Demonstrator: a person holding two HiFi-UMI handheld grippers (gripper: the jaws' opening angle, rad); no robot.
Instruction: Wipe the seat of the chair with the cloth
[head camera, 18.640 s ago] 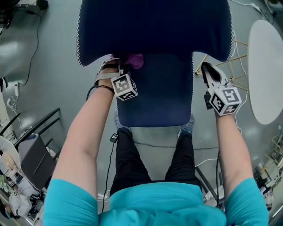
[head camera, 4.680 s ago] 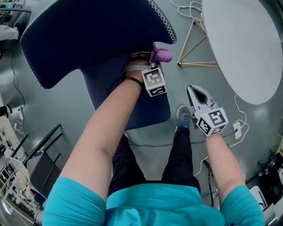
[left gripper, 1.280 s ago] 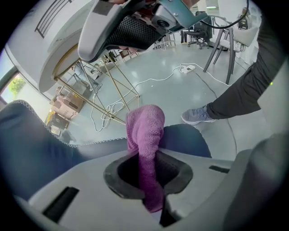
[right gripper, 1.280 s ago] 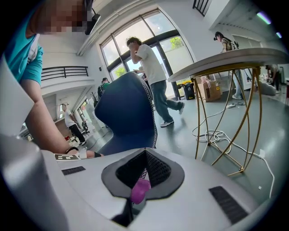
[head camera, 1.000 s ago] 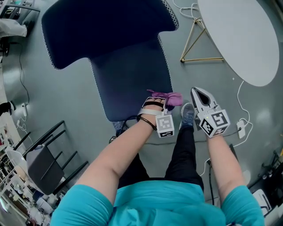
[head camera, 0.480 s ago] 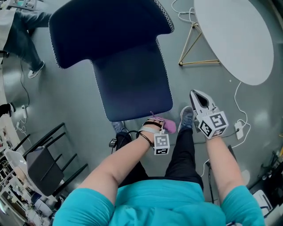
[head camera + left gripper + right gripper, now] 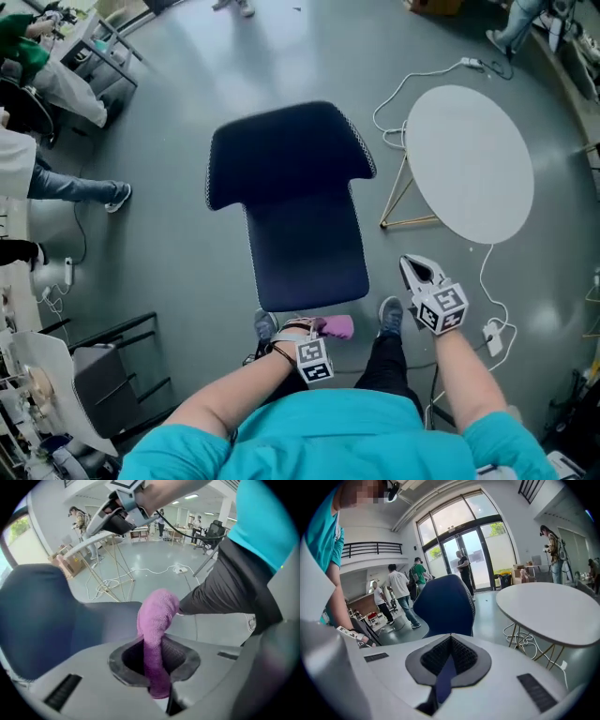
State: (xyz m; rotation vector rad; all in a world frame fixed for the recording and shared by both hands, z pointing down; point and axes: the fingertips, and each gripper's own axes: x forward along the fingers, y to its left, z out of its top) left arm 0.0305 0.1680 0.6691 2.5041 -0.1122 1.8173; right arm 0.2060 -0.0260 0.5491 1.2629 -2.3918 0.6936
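The dark blue chair (image 7: pixel 305 230) stands on the grey floor ahead of me, its seat (image 7: pixel 314 258) bare. My left gripper (image 7: pixel 314 327) is close to my body, just short of the seat's front edge and off it, shut on the pink cloth (image 7: pixel 337 326). In the left gripper view the cloth (image 7: pixel 157 620) bulges up out of the jaws (image 7: pixel 154 663), with the chair (image 7: pixel 37 620) at left. My right gripper (image 7: pixel 412 267) hangs to the right of the seat, shut and holding nothing. The right gripper view looks past its jaws (image 7: pixel 450 660) at the chair back (image 7: pixel 445 604).
A round white table (image 7: pixel 469 164) on thin gold legs (image 7: pixel 403 202) stands right of the chair, with white cables (image 7: pixel 398 108) on the floor near it. My shoes (image 7: pixel 389 314) are by the seat's front edge. A dark rack (image 7: pixel 103 375) and other people (image 7: pixel 56 183) are at left.
My left gripper has drawn the cloth back off the seat's front edge toward my body. The head view has pulled away, so the whole chair and table show.
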